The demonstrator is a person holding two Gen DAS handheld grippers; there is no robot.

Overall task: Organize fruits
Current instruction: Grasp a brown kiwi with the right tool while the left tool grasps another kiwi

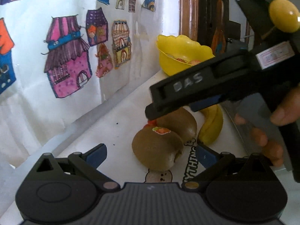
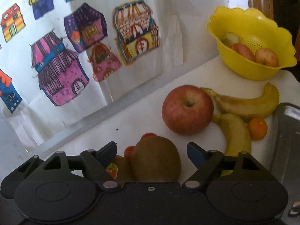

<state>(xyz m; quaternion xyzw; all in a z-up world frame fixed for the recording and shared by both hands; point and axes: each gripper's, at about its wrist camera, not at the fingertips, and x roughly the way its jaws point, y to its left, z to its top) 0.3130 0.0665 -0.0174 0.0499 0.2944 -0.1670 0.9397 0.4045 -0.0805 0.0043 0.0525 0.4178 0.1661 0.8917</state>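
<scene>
My left gripper (image 1: 151, 156) is open, its jaws either side of a brown kiwi with a sticker (image 1: 156, 148) on the white table. A second kiwi (image 1: 180, 123) lies behind it. My right gripper (image 2: 151, 151) is open around that second kiwi (image 2: 155, 161); the stickered kiwi (image 2: 120, 166) and small red fruits (image 2: 129, 152) lie to its left. A red apple (image 2: 187, 109), two bananas (image 2: 249, 103) and a small orange (image 2: 257, 128) lie beyond. A yellow colander bowl (image 2: 262, 71) at the back right holds several fruits.
A white wall sheet with drawn coloured houses (image 2: 61, 69) stands close behind the table. A grey metal tray edge (image 2: 286, 131) is at the right. The right gripper's body and hand (image 1: 225, 80) cross the left wrist view. A wooden frame (image 1: 189, 7) stands behind the bowl.
</scene>
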